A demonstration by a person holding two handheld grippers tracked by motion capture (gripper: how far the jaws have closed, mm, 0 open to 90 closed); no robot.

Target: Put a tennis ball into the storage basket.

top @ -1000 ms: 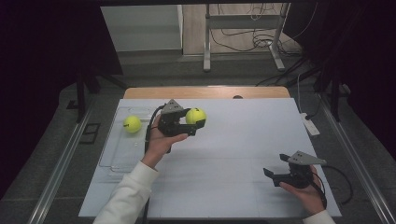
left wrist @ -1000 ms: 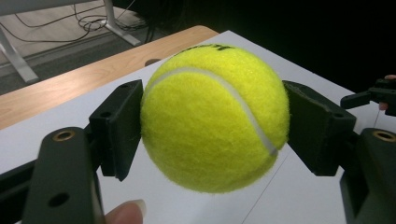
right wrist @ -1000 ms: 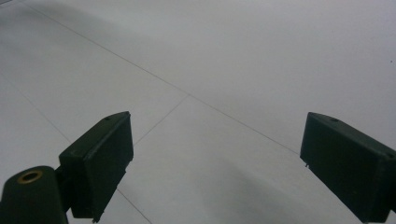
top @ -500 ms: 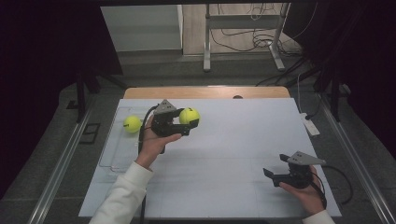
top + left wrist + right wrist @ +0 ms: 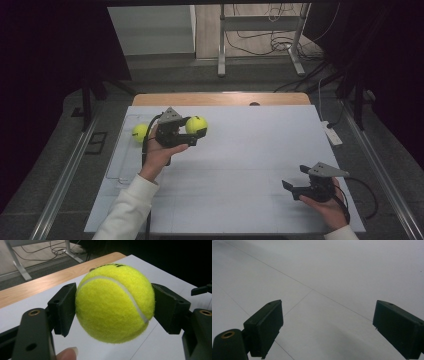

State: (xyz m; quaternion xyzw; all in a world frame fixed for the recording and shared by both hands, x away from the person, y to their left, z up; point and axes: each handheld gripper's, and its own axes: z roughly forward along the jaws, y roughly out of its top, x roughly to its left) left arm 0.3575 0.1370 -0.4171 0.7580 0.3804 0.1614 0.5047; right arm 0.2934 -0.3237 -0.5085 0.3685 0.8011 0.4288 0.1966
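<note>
Second ball [image 5: 139, 132] half hidden — behind the left gripper [image 5: 192, 131]

Two tennis balls [image 5: 196, 125] [image 5: 140, 132], two tools [image 5: 192, 134] [image 5: 295, 181].

Dim, dark-edged room; evenly lit table; mild softness.

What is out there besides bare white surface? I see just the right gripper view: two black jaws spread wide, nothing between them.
Observer: The left gripper is shut on a yellow tennis ball, raised over the far-left part of the white board.
Operator: Is that the single ball?
Observer: No. A second tennis ball lies on a clear tray at the board's left edge.
Operator: And where does my gripper sit?
Observer: The right gripper is low at the near right of the board, open, pointing left.
</note>
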